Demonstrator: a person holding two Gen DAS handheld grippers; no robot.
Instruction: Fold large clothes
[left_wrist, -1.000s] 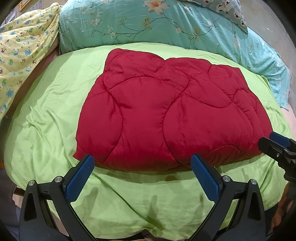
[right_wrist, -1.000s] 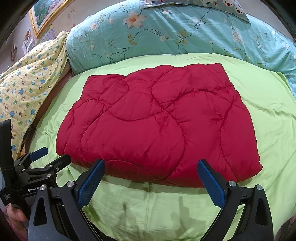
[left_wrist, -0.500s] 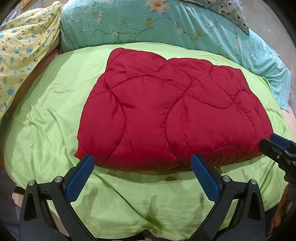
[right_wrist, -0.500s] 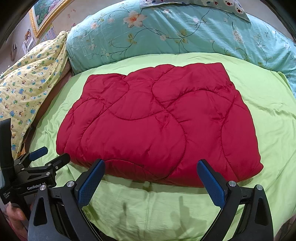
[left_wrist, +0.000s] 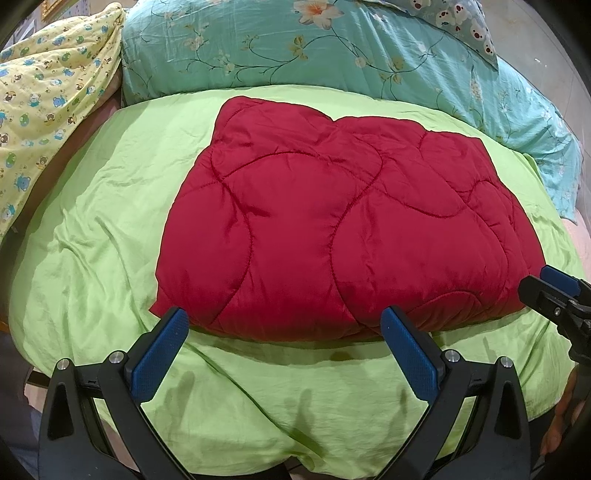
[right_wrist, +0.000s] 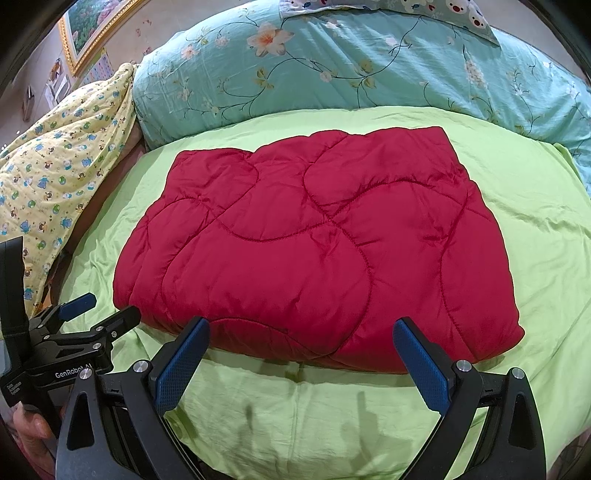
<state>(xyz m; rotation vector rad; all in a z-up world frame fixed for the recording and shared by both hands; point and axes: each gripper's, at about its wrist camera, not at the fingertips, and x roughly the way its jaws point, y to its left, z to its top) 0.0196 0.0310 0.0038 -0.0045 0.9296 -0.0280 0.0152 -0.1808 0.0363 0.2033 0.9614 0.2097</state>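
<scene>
The left gripper (left_wrist: 282, 334) has its blue-padded fingers (left_wrist: 159, 354) spread wide apart, holding nothing. Its tips hang just short of the near edge of the red quilt (left_wrist: 332, 229), above the green sheet (left_wrist: 92, 258). The right gripper (right_wrist: 301, 343) stands the same way: fingers (right_wrist: 421, 363) wide apart and empty, tips just before the quilt's near edge.

In the left view the right gripper's tips show at the right border, close to the quilt's near right corner. In the right view the left gripper shows at the lower left, by the quilt's near left corner, with part of the hand (right_wrist: 31, 428) that holds it.

The quilt lies folded into a thick, roughly rectangular pad in the middle of the sheet, flat, with curved stitch lines across its top. Its near edge is a rounded fold; layered edges show at the near right corner in the right view. Neither gripper touches it as far as can be seen.

The sheet is wrinkled and hangs over the near side of the bed. Behind the quilt a teal floral duvet (right_wrist: 332, 62) lies bunched along the far side, with a bear-print pillow (right_wrist: 436, 14) on top of it. To the left is a yellow printed blanket (right_wrist: 55, 155). A gilt-framed picture (right_wrist: 92, 26) hangs on the wall at upper left.
</scene>
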